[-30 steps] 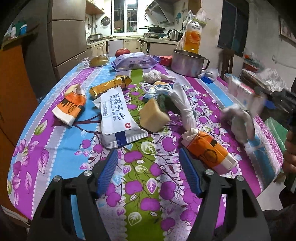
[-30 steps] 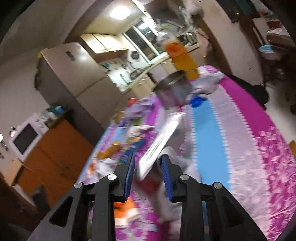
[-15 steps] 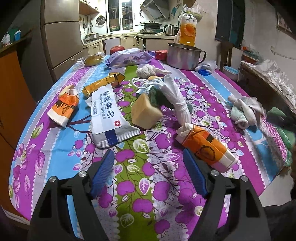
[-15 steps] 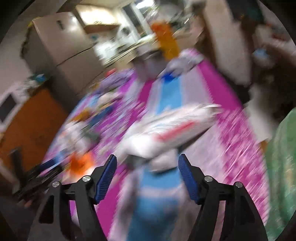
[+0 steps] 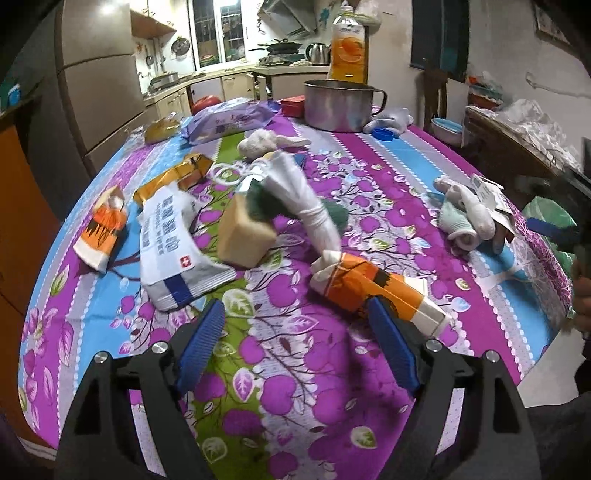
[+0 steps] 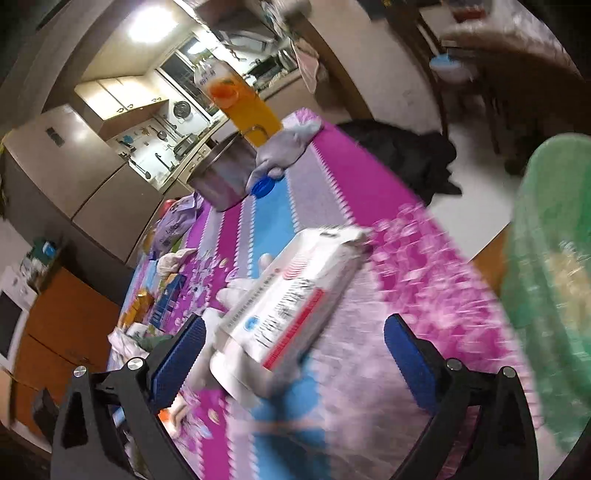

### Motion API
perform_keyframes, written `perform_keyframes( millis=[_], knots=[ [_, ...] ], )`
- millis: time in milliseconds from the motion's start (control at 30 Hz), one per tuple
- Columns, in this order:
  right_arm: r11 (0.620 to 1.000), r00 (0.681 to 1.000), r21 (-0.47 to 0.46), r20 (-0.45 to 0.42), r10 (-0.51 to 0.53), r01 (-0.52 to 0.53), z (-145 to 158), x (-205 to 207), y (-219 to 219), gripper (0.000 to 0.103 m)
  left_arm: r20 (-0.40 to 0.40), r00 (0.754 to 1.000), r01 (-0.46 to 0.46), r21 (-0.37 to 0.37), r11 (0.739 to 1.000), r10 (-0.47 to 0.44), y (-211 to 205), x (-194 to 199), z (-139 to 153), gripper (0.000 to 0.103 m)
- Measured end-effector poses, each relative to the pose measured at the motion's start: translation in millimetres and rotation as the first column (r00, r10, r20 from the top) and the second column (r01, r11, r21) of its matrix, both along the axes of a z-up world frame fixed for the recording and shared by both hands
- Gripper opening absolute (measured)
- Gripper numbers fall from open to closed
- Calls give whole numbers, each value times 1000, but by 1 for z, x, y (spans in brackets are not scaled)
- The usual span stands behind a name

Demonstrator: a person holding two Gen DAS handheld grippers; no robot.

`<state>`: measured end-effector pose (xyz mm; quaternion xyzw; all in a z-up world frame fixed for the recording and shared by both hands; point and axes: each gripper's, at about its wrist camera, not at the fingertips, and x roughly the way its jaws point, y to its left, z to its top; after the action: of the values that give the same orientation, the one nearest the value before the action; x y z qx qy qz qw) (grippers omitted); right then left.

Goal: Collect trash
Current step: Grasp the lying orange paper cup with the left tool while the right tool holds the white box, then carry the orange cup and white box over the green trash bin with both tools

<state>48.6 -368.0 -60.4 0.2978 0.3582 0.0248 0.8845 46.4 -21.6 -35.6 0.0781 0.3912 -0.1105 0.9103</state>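
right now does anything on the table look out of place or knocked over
Two orange drink cartons lie on their sides: one just ahead of the open left claw, one at the table's left. A white pack lies loose, tilted, between the open right claw's fingers.

This is a kitchen in a home. A tall fridge (image 5: 99,92) stands by the wall. Cupboards (image 5: 207,92) run under a window (image 5: 218,33), with a kettle (image 5: 318,53) and pans near the stove. A microwave (image 6: 11,325) sits on an orange cabinet (image 6: 62,332). The table (image 5: 406,177) has a bright flowery cloth, a metal pot (image 5: 338,105) and a juice bottle (image 5: 349,44).
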Motion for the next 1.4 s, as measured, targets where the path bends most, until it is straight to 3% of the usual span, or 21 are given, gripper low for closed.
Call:
perform_keyframes(
  millis=[67, 133, 167, 300, 400, 500, 567, 667, 767, 967, 1067, 1200, 1400],
  knots=[
    [1000, 1000, -4, -28, -10, 10, -6, 13, 9, 94, 6, 1000, 3, 3, 1000, -3, -1, 0, 1, 77],
    [1000, 999, -17, -49, -5, 4, -11, 25, 9, 65, 8, 1000, -1, 1, 1000, 1, 0, 0, 2, 77],
    [1000, 998, -11, -65, 13, -14, -14, 29, 10, 44, 9, 1000, -5, -1, 1000, 5, 1, 0, 2, 77],
    [999, 1000, 46, -16, 11, -10, -14, 21, 1, 31, 12, 1000, 21, -21, 1000, -21, 7, -7, 8, 77],
    [998, 999, 60, 28, 21, -22, -4, 6, -5, 29, 21, 997, 69, -45, 997, -68, 10, -12, 16, 77],
    [999, 997, 27, 67, 41, -43, 9, -5, -5, 27, -24, 991, 128, -163, 978, -134, 14, -11, 25, 77],
    [998, 993, 29, 103, 55, -58, 17, -14, -5, 27, -43, 983, 165, -202, 965, -177, 7, -7, 30, 77],
    [997, 988, 55, 146, 51, -60, 27, -26, -10, 26, -57, 981, 172, -192, 966, -186, -9, 1, 28, 77],
    [993, 982, 91, 179, 54, -71, 35, -37, -13, 26, -129, 978, 142, -176, 974, -166, -24, 16, 13, 77],
    [993, 978, 49, 187, 96, -107, 39, -53, -2, 26, -242, 961, 93, -183, 979, -136, -36, 30, -15, 75],
    [989, 976, 47, 174, 128, -139, 35, -54, 9, 26, -251, 963, 52, -191, 980, -100, -29, 30, -20, 55],
    [985, 975, 37, 156, 161, -169, 28, -54, 20, 26, -251, 964, 38, -207, 978, -91, -18, 21, -19, 13],
    [979, 970, 29, 145, 195, -201, 25, -52, 34, 25, -237, 967, 48, -198, 979, -95, 2, 6, -10, 9]
  ],
)
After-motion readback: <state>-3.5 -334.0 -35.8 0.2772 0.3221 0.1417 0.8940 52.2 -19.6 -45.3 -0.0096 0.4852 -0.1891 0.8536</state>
